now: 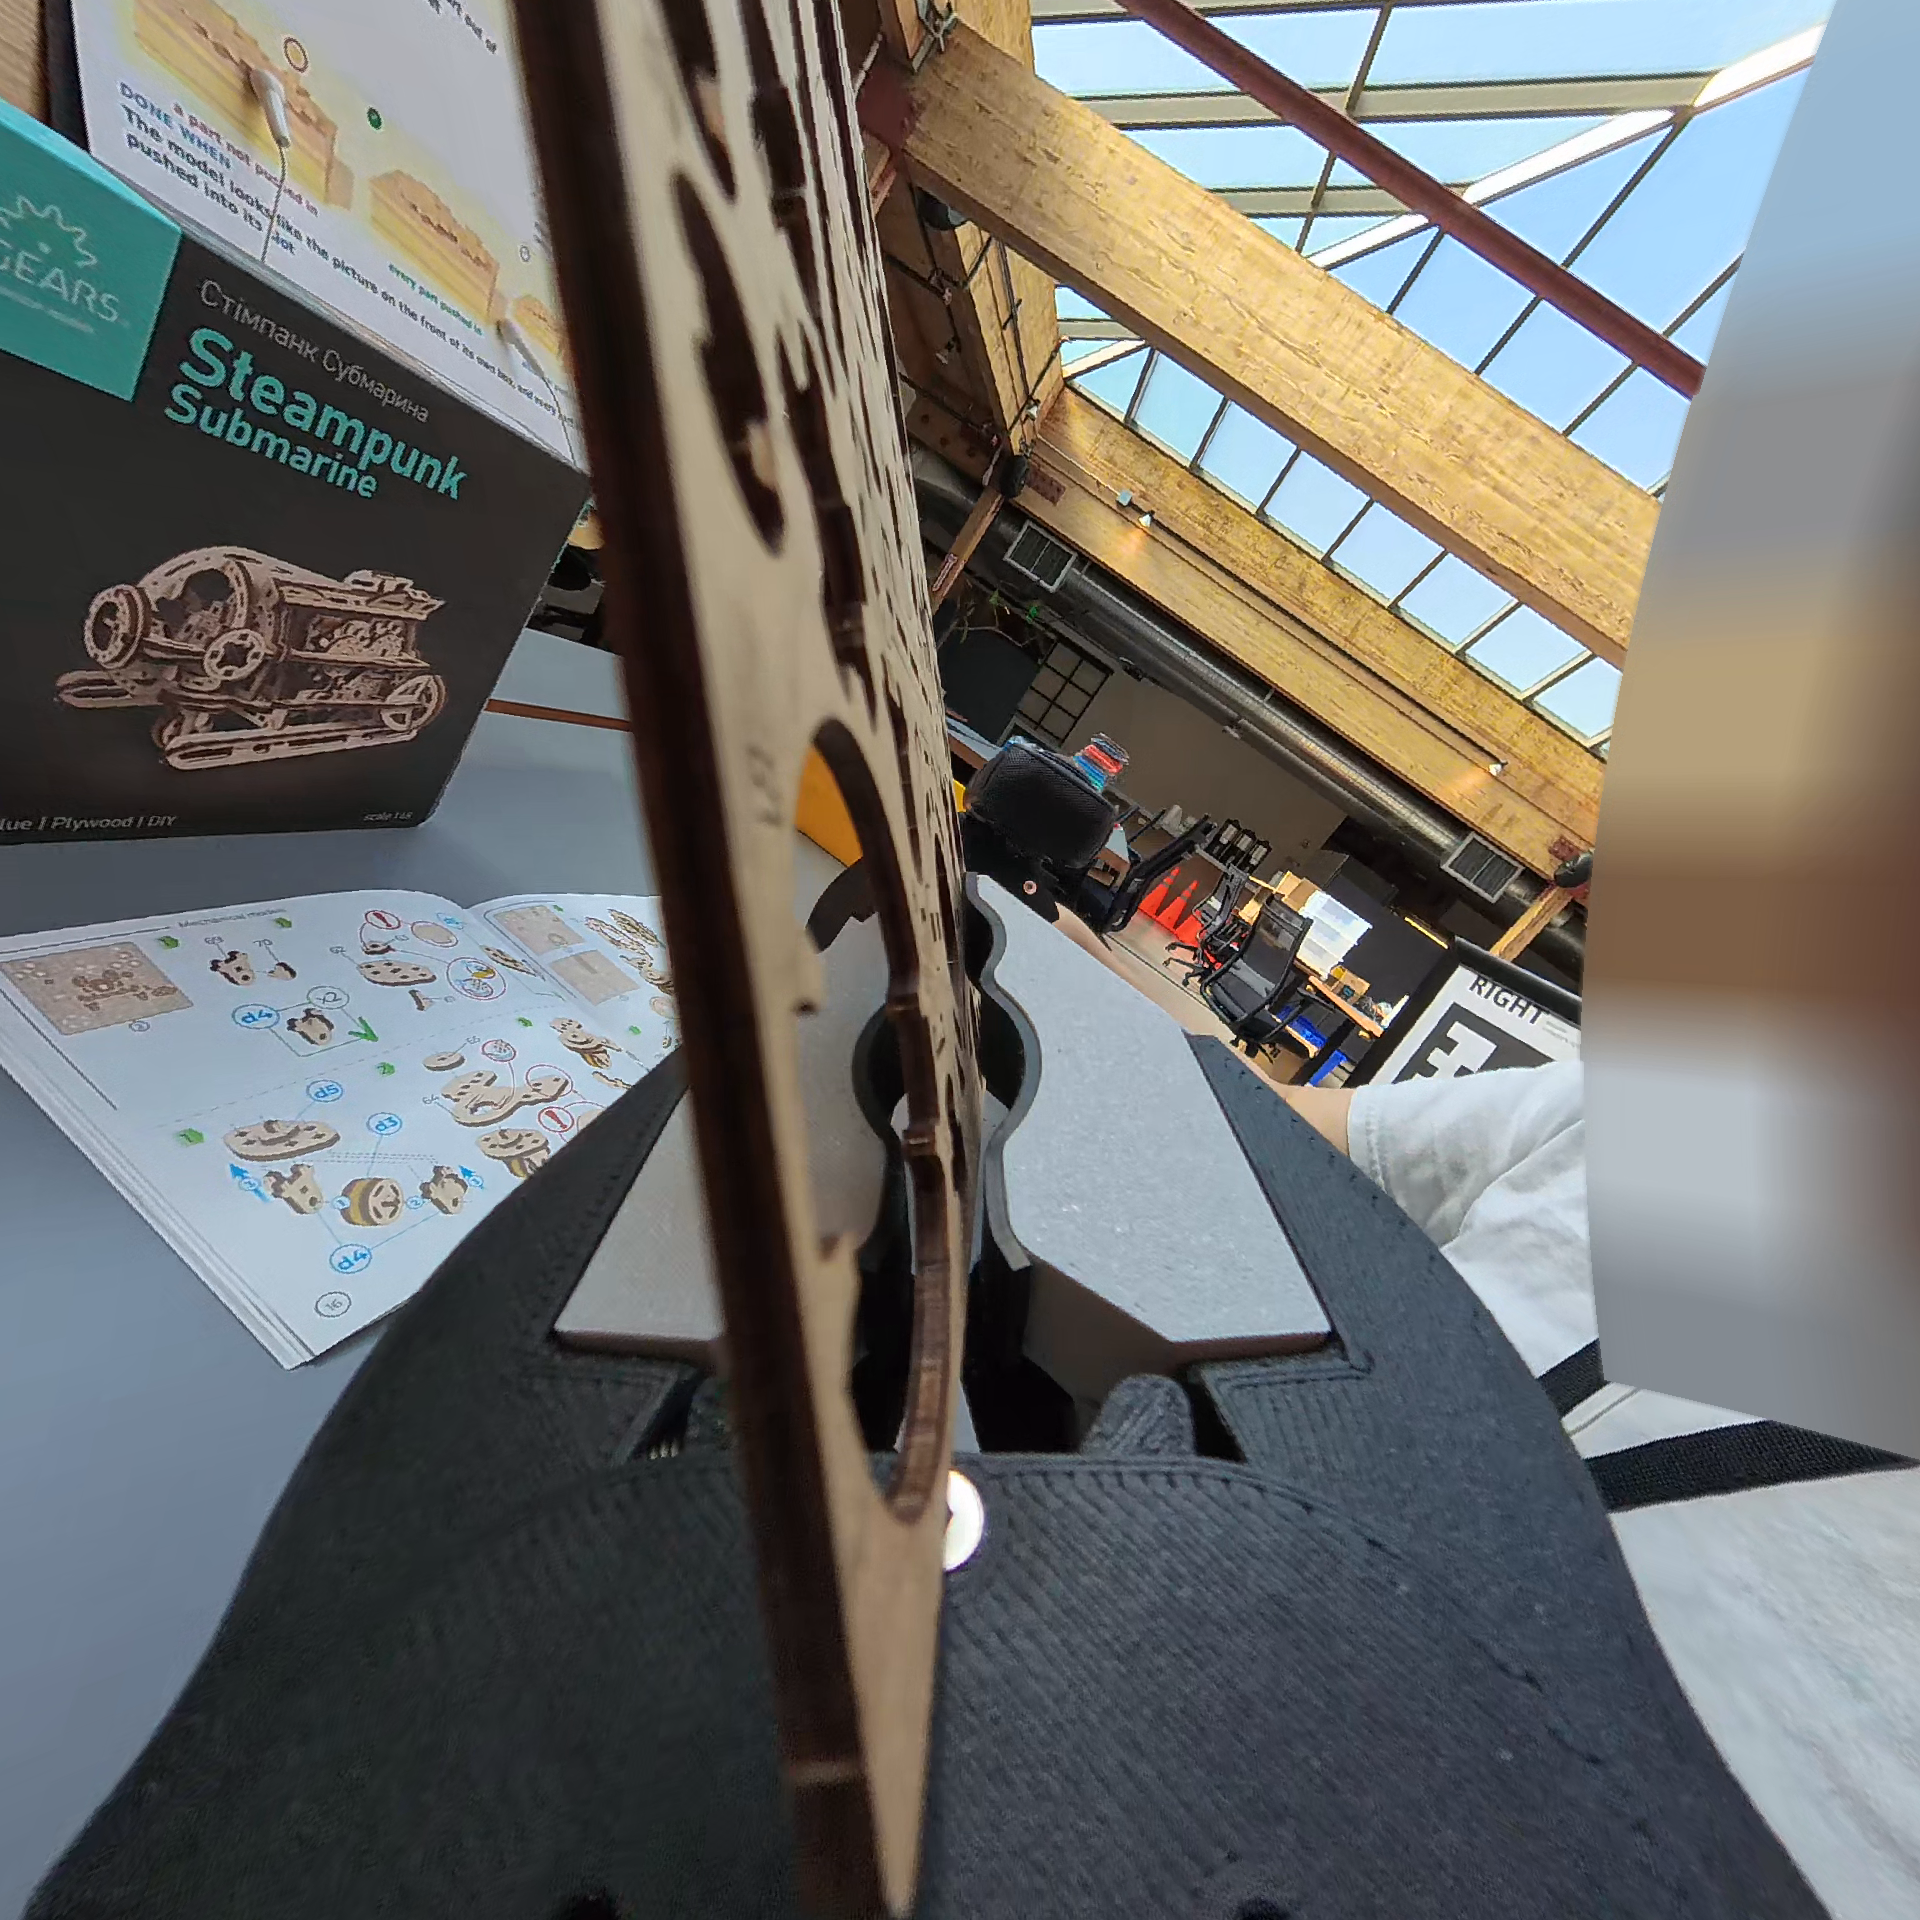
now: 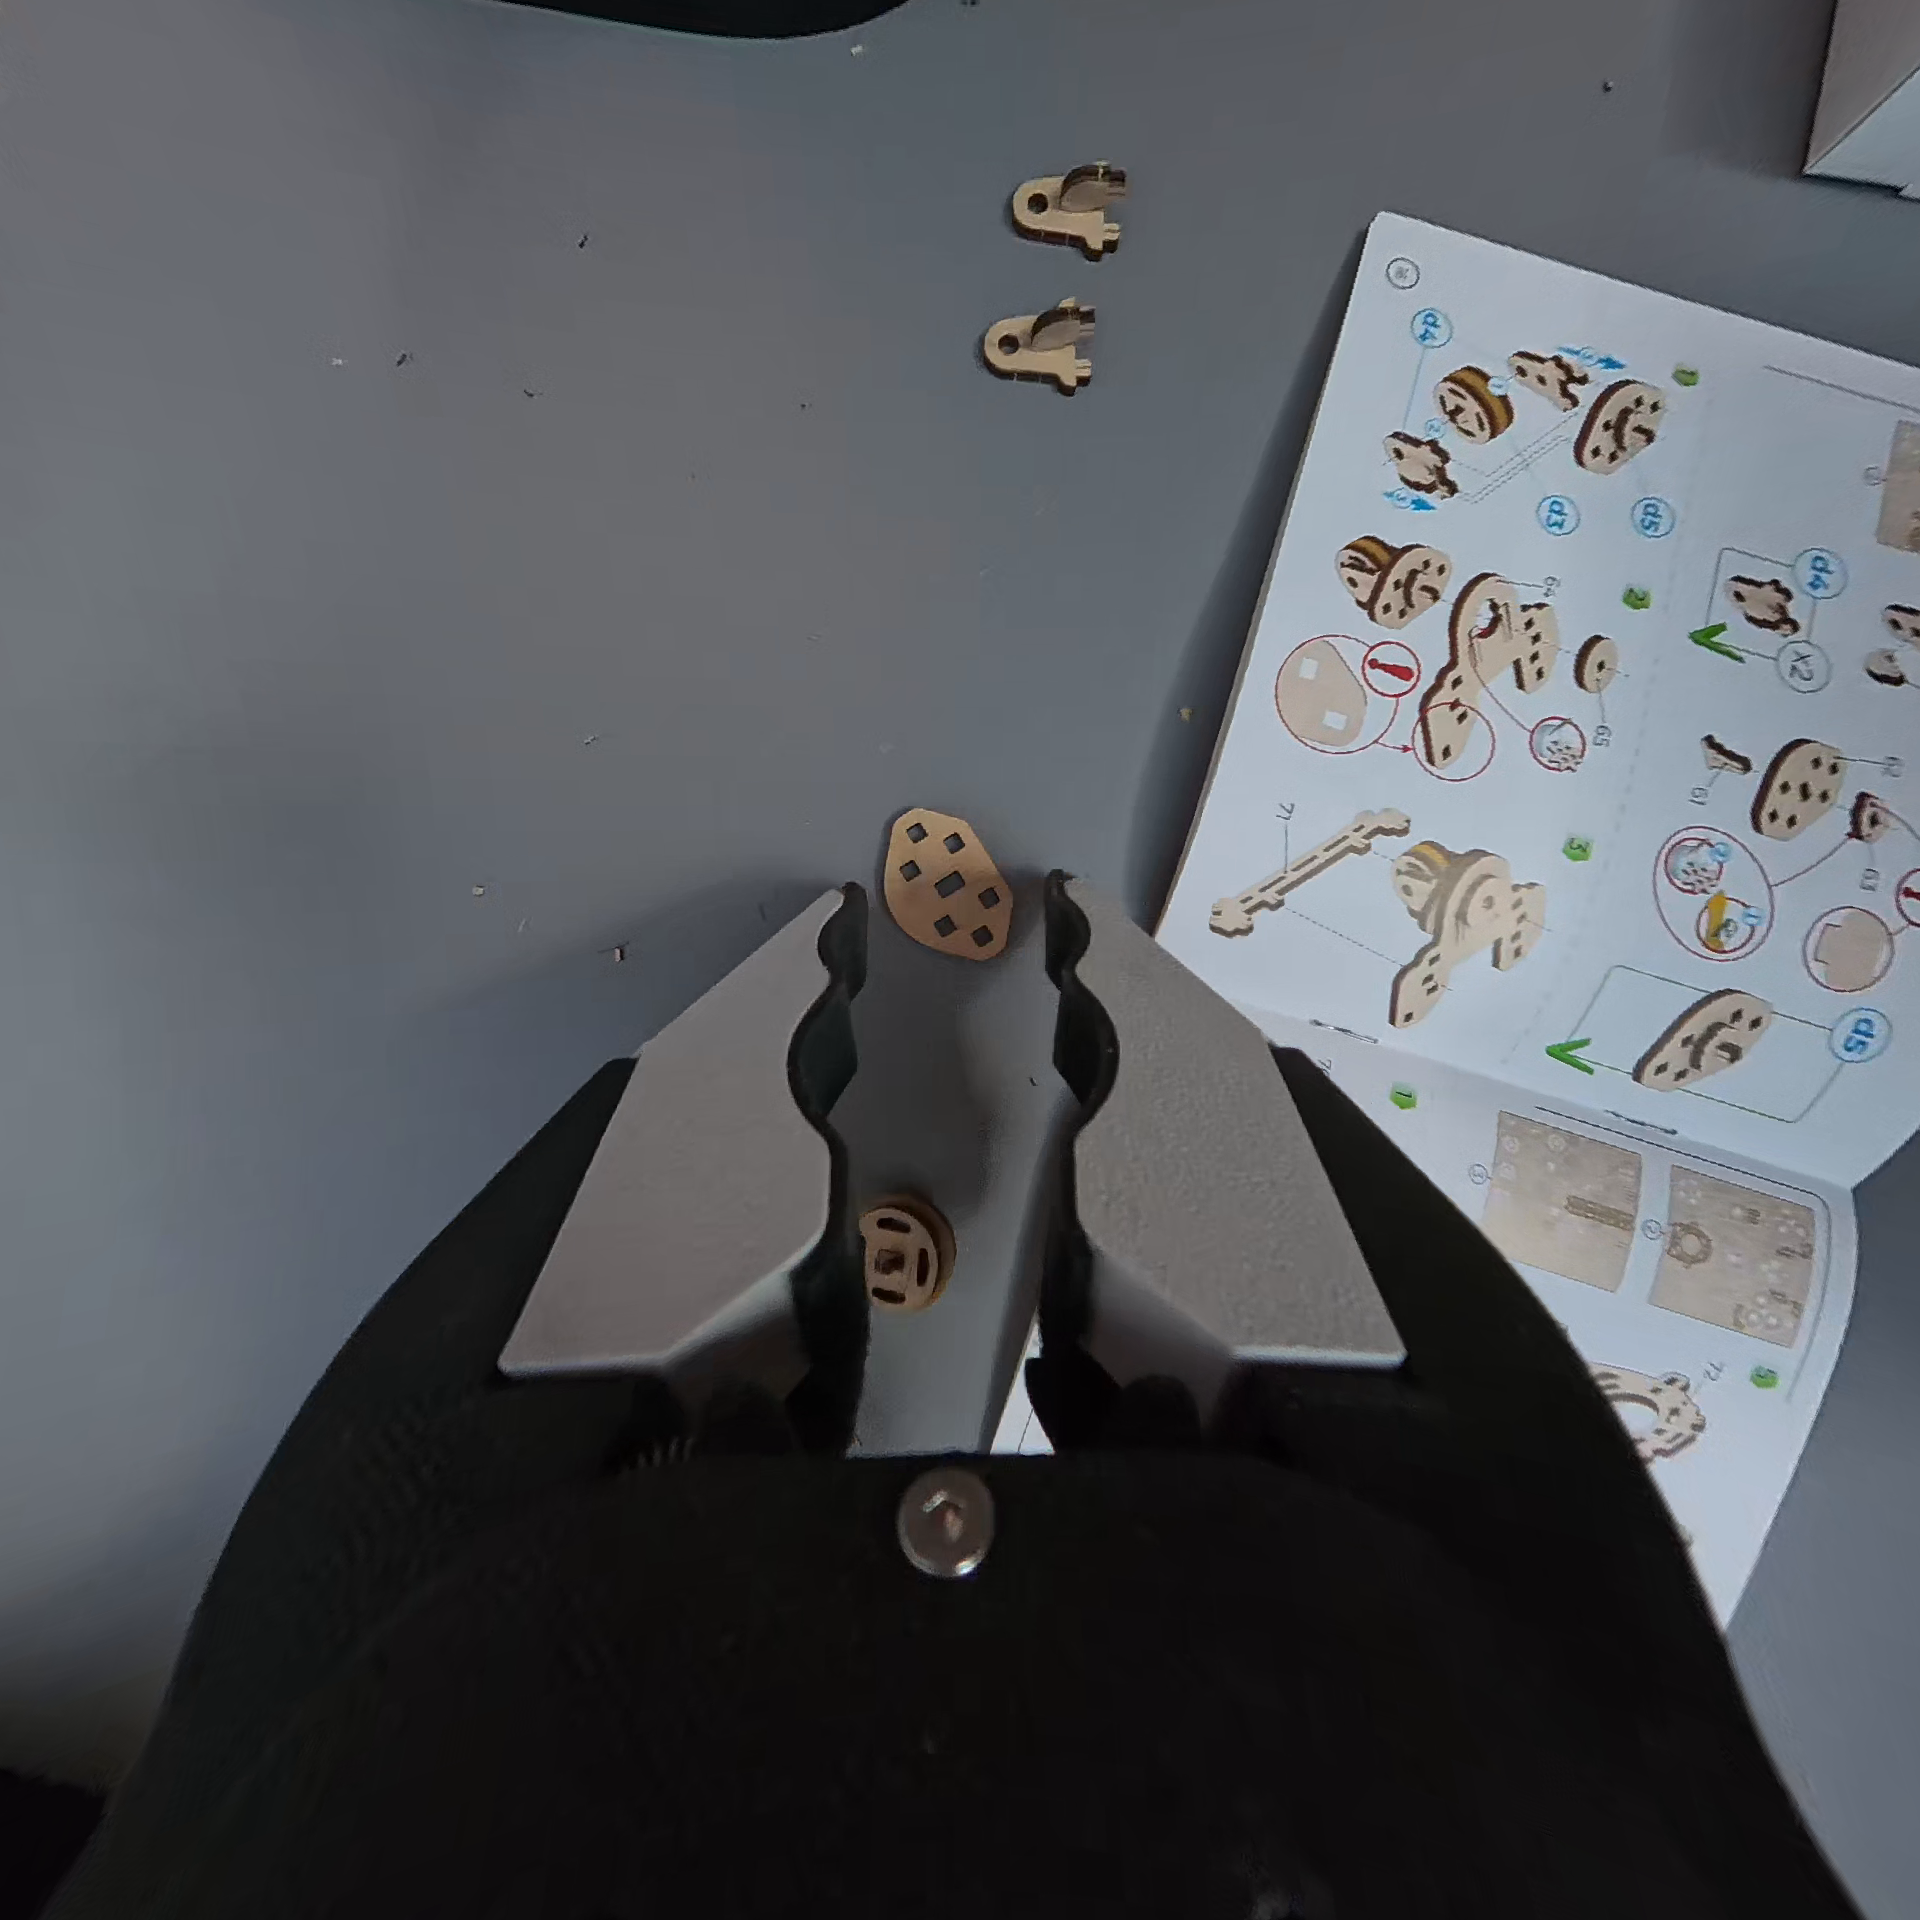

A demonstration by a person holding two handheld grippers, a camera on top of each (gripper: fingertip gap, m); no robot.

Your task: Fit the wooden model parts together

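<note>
In the left wrist view my left gripper [image 1: 904, 914] is shut on a thin plywood sheet [image 1: 758, 582] with cut-out holes. It holds the sheet upright and edge-on, and the sheet hides most of the left finger. In the right wrist view my right gripper [image 2: 954, 888] is open and empty, pointing down at the grey table [image 2: 468, 571]. An oval wooden plate with square holes [image 2: 948, 883] lies between its fingertips. A round slotted wooden disc [image 2: 906, 1255] lies further back between the fingers. Two small assembled wooden pieces [image 2: 1068, 208] [image 2: 1039, 348] lie further ahead.
An open instruction booklet [image 2: 1558, 727] lies right of the right gripper and also shows in the left wrist view [image 1: 312, 1091]. The dark kit box [image 1: 260, 520] stands at the back left with a printed leaflet [image 1: 343, 156] behind it. A person's white sleeve [image 1: 1475, 1174] is at the right. Tip to tip, the grippers are about 20 cm apart.
</note>
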